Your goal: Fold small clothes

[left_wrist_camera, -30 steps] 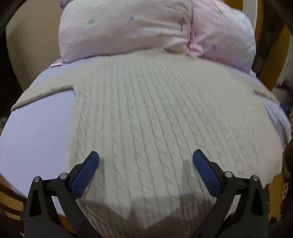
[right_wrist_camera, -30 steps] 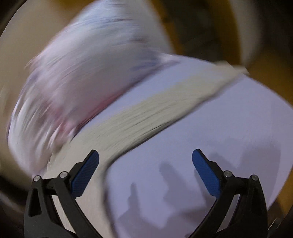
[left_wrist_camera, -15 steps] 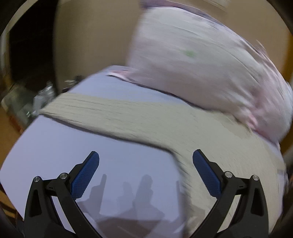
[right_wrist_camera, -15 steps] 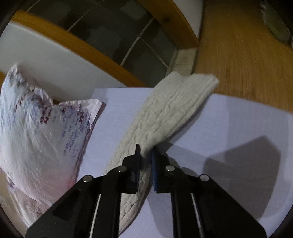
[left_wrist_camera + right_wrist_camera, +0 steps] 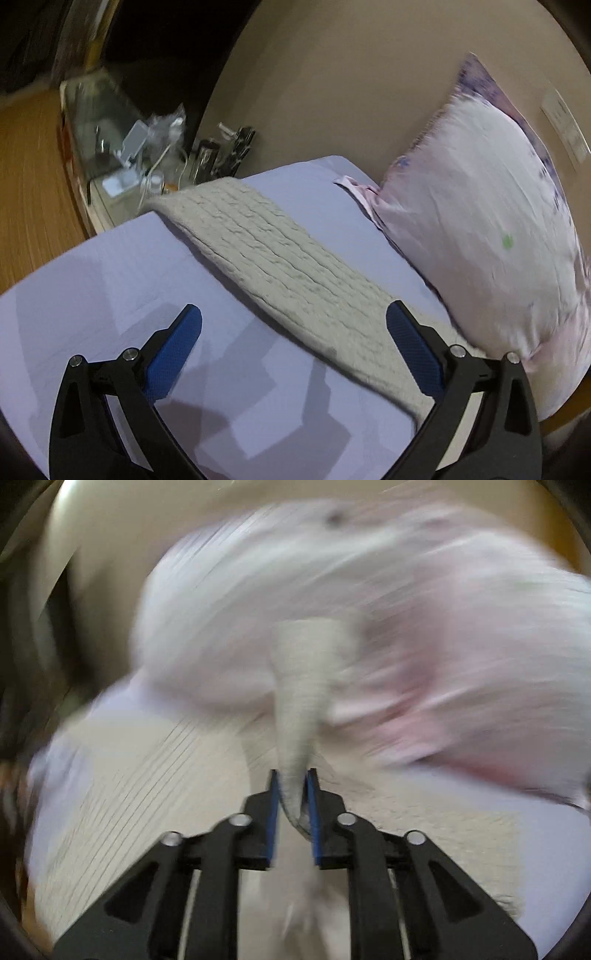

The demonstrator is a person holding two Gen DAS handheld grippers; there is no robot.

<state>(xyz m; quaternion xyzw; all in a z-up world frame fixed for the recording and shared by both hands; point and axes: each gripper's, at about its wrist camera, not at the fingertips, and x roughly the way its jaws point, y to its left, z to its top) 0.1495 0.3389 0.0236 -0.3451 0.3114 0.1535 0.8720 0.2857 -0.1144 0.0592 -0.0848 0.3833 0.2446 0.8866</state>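
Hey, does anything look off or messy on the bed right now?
Nothing damaged or spilled. The left sleeve lies flat on the sheet beside the pillow, with the left tool open above it. The right tool pinches the other sleeve; that view is too blurred to judge more.

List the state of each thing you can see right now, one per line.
Left gripper: open, empty, over the sheet.
Right gripper: shut on a sleeve.
Right sleeve: lifted, pinched.
Left sleeve: flat on the sheet.
Pillow: propped against the wall.
Sheet: spread smooth.
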